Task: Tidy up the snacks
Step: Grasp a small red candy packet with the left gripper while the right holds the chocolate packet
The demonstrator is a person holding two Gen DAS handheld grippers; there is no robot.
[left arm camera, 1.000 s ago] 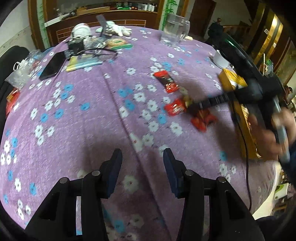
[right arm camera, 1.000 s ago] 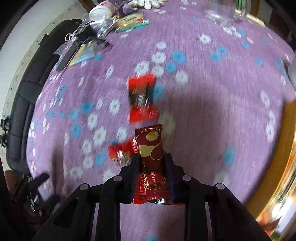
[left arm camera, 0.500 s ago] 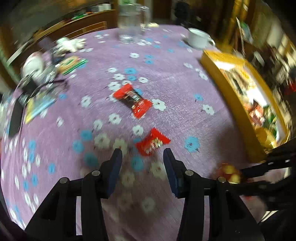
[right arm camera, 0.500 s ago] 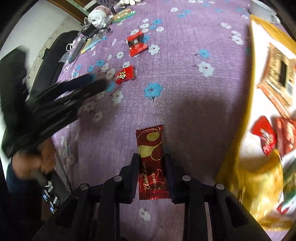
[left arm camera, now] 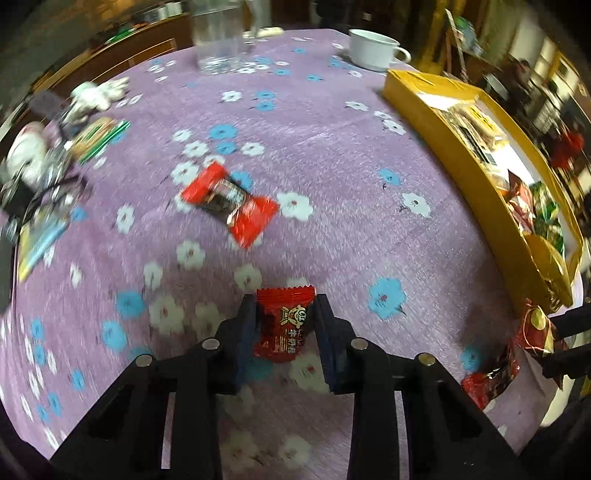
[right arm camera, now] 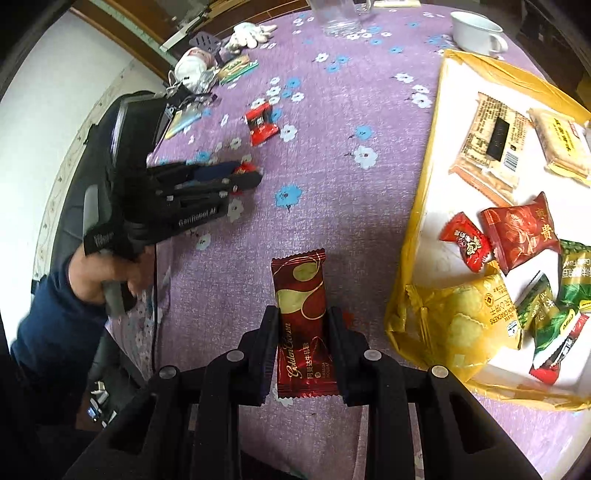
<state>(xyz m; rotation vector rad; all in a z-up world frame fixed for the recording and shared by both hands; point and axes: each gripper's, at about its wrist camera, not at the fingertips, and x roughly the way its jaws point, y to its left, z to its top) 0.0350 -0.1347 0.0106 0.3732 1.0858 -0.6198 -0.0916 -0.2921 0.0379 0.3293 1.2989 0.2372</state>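
Left gripper (left arm camera: 284, 321) points steeply down at the purple flowered tablecloth (left arm camera: 332, 155), jaws closing, with a small red candy (left arm camera: 283, 326) between the pads; pads look to be touching its sides, candy upright in the gap. Ahead of the left gripper and a bit to its left, another red-and-black candy (left arm camera: 231, 205) lies flat on the cloth, blurred. Right gripper (right arm camera: 301, 332) is clamped on a dark red Golden Crown wafer pack (right arm camera: 301, 314), pack standing lengthwise between the pads and sticking out past the fingertips. Just to the right of the right gripper sits the yellow box (right arm camera: 417, 221), open, holding biscuit packs (right arm camera: 491, 144), a red snack bag (right arm camera: 521, 229), a yellow cracker bag (right arm camera: 465, 314) and green packets (right arm camera: 546, 314). Wafer pack is over the cloth, beside the box wall, not inside. White cup (right arm camera: 476, 33) beyond the box's far end. Glass jug (left arm camera: 218, 40) far ahead of the left gripper. Person's hand (right arm camera: 107, 273) on the left gripper's handle, dark blue sleeve (right arm camera: 51, 325).
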